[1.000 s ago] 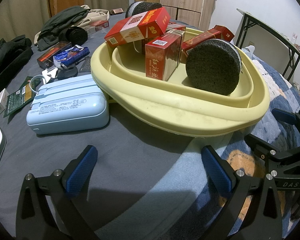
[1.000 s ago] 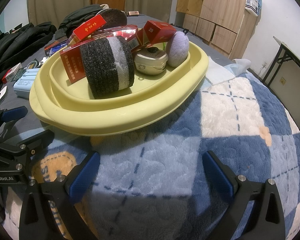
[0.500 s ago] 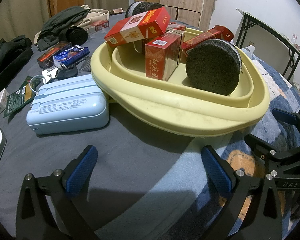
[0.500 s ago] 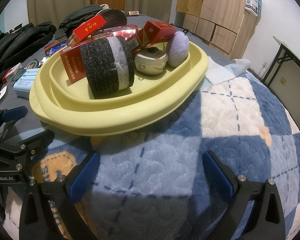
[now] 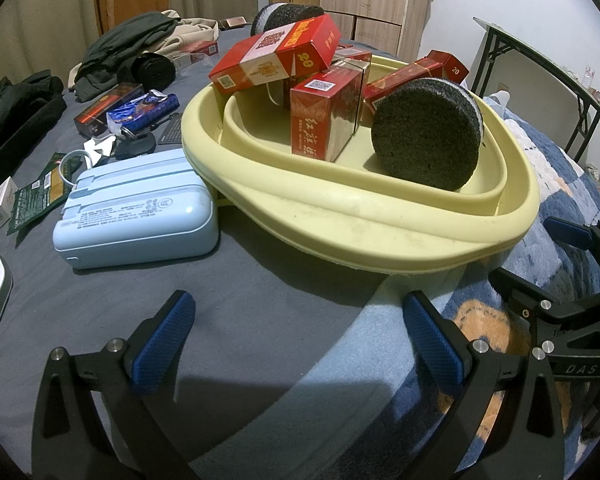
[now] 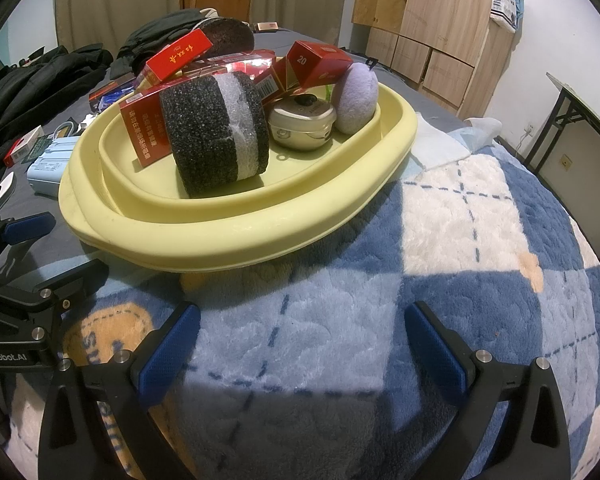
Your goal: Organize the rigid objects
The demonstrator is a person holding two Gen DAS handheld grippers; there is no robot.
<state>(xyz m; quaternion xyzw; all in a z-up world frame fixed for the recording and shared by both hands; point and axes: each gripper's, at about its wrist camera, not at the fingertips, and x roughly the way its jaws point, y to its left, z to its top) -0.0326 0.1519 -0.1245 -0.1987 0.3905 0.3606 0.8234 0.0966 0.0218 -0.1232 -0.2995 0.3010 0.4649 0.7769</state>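
Nothing has moved since the earlier frames; both grippers hold as before. My left gripper [image 5: 296, 344] has its jaws wide apart, empty, above the grey sheet [image 5: 260, 312]. My right gripper [image 6: 300, 346] likewise gapes, empty, over the blue plaid blanket [image 6: 460, 240]. At 12 o'clock of both sits the yellow tub [image 5: 380, 232], holding a black sponge disc [image 5: 426, 146] on edge, red boxes [image 5: 326, 114], a tin [image 6: 302, 122] and a purple puff [image 6: 356, 98]. At 10 o'clock in the left view, a blue case [image 5: 136, 218] lies just beside the tub; further off, clothes [image 5: 136, 40].
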